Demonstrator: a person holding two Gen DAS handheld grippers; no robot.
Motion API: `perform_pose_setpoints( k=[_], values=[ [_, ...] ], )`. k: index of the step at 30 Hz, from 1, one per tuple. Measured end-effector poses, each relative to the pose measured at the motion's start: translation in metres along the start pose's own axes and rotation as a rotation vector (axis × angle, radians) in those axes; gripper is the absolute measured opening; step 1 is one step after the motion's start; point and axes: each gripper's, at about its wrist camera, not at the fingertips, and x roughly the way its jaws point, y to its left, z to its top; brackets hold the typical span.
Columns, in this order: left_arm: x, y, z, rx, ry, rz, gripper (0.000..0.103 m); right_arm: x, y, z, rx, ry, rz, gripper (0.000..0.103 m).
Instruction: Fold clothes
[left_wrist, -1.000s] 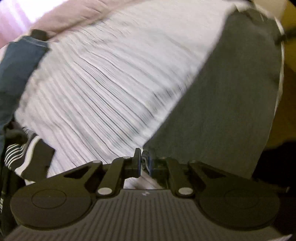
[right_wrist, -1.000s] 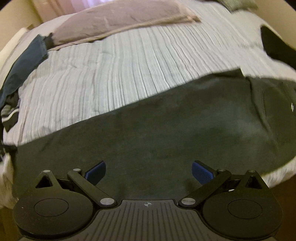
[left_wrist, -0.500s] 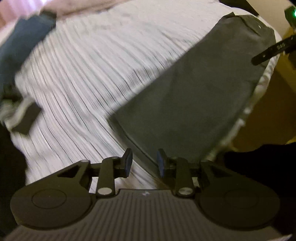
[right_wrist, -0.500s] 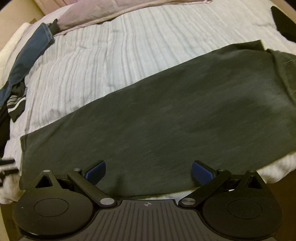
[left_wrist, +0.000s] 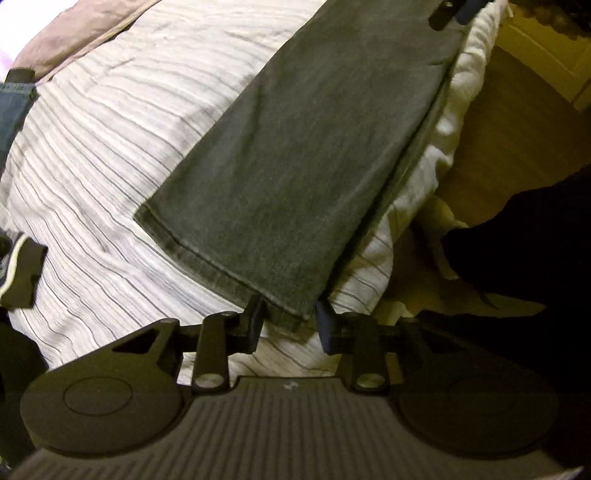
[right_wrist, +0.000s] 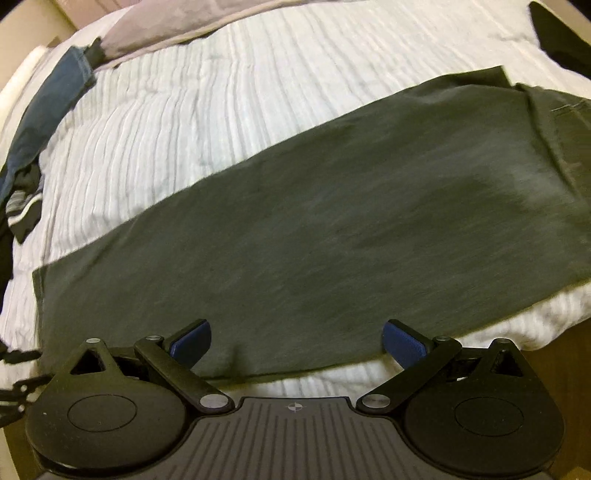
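the left gripper (left_wrist: 287, 322) hangs low over the near corner of the bed (left_wrist: 92, 155), its fingers (left_wrist: 255, 325) released with a narrow gap, one on each side of the hem corner of the dark grey trousers (left_wrist: 306, 147) but not pinching it; the right gripper (right_wrist: 295, 341) hovers over the bed's near edge with its blue-padded fingers (right_wrist: 400, 341) spread wide and grasping nothing, the trousers' long side just ahead of them; the trousers (right_wrist: 314, 236) lie flat and folded leg on leg along the near edge of the striped white bedding, hem toward the left corner, waist toward the right; along the bed's left edge lie a blue denim garment (right_wrist: 48, 114) and a dark garment with white stripes (right_wrist: 22, 206), well apart from the trousers; a pinkish cloth (right_wrist: 177, 22) spreads across the far edge and a black item (right_wrist: 561, 37) sits at the far right corner; the middle of the bedding is open; beyond the near edge the yellowish floor (left_wrist: 509, 147) shows.
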Motion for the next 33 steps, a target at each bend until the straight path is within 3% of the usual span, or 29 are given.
perform_pose_setpoints(
  k=[5, 9, 16, 21, 25, 27, 30, 33],
  values=[
    [-0.025, 0.008, 0.017, 0.025, -0.054, -0.008, 0.026, -0.016, -0.013, 0.008, 0.063, -0.067, -0.028, 0.102],
    [-0.025, 0.011, 0.058, 0.077, -0.098, -0.021, 0.026, -0.035, -0.035, 0.01, 0.14, -0.135, -0.061, 0.102],
    [-0.011, 0.0, 0.178, 0.143, -0.199, -0.075, 0.029, -0.067, -0.111, 0.017, 0.287, -0.23, -0.141, 0.102],
    [0.013, -0.026, 0.291, 0.155, -0.265, -0.119, 0.033, -0.079, -0.206, 0.039, 0.404, -0.294, -0.205, 0.102],
    [0.046, -0.05, 0.379, 0.162, -0.265, -0.156, 0.034, -0.079, -0.301, 0.067, 0.537, -0.333, -0.236, 0.102],
    [0.062, -0.064, 0.412, 0.184, -0.255, -0.168, 0.034, -0.078, -0.34, 0.088, 0.534, -0.337, -0.263, 0.101],
    [0.088, -0.084, 0.458, 0.231, -0.238, -0.182, 0.034, -0.072, -0.362, 0.122, 0.369, -0.374, -0.238, 0.101],
    [0.115, -0.1, 0.505, 0.255, -0.222, -0.194, 0.034, -0.055, -0.382, 0.136, 0.291, -0.337, -0.196, 0.101]
  ],
)
